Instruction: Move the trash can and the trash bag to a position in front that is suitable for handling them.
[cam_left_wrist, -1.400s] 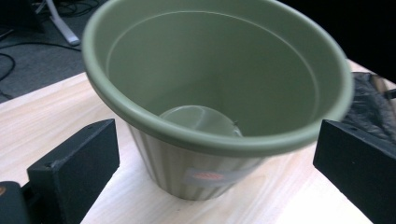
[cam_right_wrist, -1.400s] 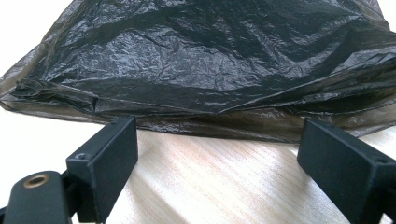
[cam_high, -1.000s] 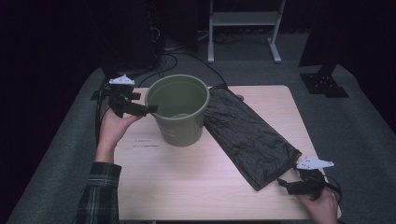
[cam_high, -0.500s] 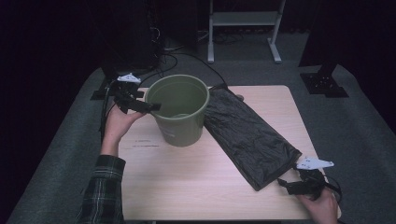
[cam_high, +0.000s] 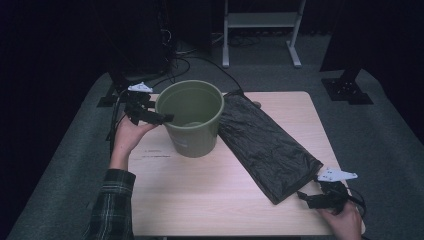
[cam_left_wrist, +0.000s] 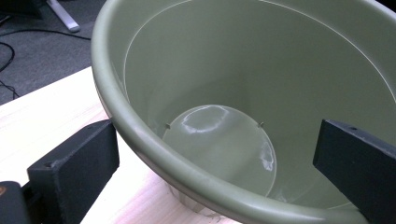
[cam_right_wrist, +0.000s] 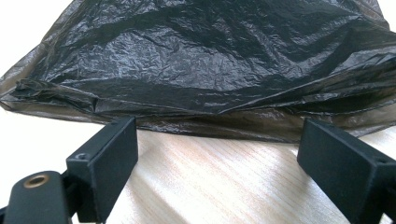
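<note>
An olive-green plastic bucket (cam_high: 192, 135) stands upright and empty on the light wooden table (cam_high: 200, 205), left of centre. My left gripper (cam_high: 167, 118) is open at its left rim. In the left gripper view (cam_left_wrist: 215, 161) one jaw sits outside the bucket (cam_left_wrist: 233, 70) and the other inside, with the rim between them untouched. A flat black plastic bag (cam_high: 265, 145) lies diagonally from the bucket toward the near right corner. My right gripper (cam_high: 302, 196) is open just short of the bag's near end; the bag (cam_right_wrist: 210, 70) edge lies ahead of its jaws (cam_right_wrist: 219, 161).
Faint printed text (cam_high: 155, 154) marks the table near the bucket's base. Beyond the table are floor cables (cam_high: 185, 62), a white metal stand (cam_high: 260, 20) and a black stand base (cam_high: 347, 90). Grey carpet surrounds the table.
My left gripper has shifted slightly right, bringing its jaws over the bucket's rim. The right gripper, bucket and bag have stayed put.
</note>
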